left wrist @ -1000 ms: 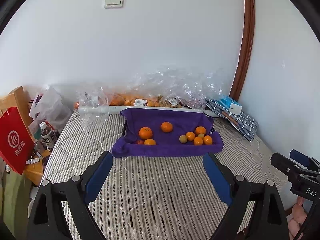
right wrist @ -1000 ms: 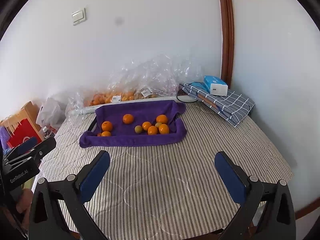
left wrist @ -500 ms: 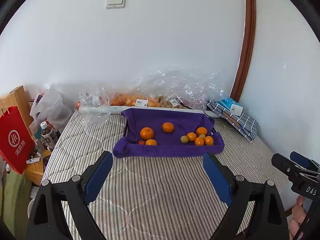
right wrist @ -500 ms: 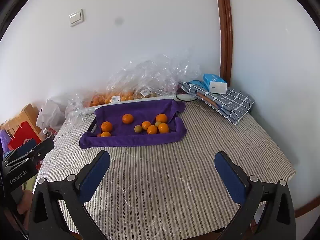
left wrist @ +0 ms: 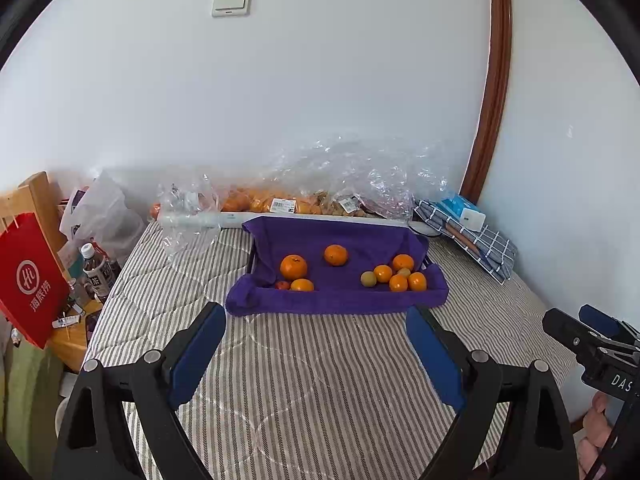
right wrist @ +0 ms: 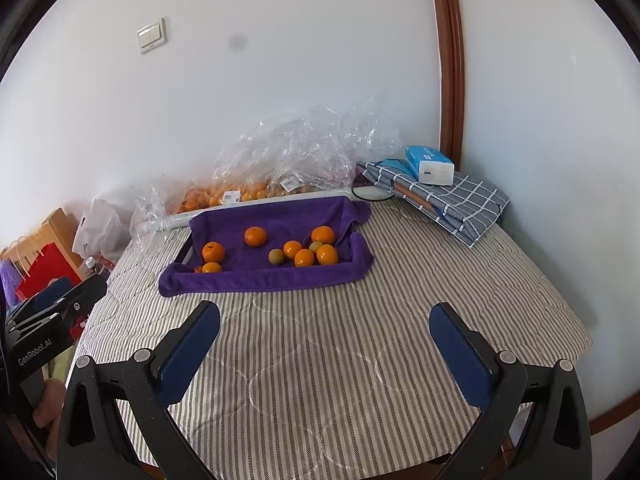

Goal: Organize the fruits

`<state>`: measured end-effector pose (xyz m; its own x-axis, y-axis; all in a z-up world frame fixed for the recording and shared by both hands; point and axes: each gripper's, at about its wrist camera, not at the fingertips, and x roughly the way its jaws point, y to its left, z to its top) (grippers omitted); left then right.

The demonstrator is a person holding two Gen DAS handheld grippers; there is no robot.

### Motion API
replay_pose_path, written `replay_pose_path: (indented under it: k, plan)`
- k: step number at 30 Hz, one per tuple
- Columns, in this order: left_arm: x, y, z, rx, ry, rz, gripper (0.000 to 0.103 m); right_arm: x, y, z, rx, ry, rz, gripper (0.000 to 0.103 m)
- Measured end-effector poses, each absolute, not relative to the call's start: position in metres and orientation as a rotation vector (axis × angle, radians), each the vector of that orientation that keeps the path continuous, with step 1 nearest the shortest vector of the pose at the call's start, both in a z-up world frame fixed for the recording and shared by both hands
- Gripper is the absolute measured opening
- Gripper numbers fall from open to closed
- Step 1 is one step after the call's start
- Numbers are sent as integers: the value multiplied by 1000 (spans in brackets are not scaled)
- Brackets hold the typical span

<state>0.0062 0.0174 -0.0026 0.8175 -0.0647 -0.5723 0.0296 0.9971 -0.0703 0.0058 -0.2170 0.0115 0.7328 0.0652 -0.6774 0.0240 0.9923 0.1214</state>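
A tray lined with a purple towel (left wrist: pixel 360 298) (right wrist: pixel 260 278) lies on the striped tabletop. In it, on the left, sit two oranges (left wrist: pixel 293 267) (right wrist: pixel 213 251) and a small red fruit (left wrist: pixel 282 284). One orange (left wrist: pixel 335 255) (right wrist: pixel 255 236) lies mid-back. A cluster of small oranges (left wrist: pixel 398 282) (right wrist: pixel 304 257) and a greenish fruit (left wrist: pixel 368 279) (right wrist: pixel 276 256) lies on the right. My left gripper (left wrist: pixel 316 350) stands open over bare cloth, well short of the tray. My right gripper (right wrist: pixel 325 346) is open too, nothing between its fingers.
Clear plastic bags with more oranges (left wrist: pixel 256 202) (right wrist: pixel 224 196) line the wall behind the tray. A folded checked cloth (right wrist: pixel 460 204) with a blue tissue pack (right wrist: pixel 430 164) sits back right. A red paper bag (left wrist: pixel 28 284) and bottles (left wrist: pixel 96 272) stand off the left edge.
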Motion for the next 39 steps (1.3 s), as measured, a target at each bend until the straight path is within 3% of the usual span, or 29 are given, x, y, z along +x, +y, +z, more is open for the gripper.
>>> replay_pose_path:
  k: [39]
  plan:
    - [10, 17, 0, -67, 617, -57, 92, 7, -213, 9, 134, 755, 22, 103]
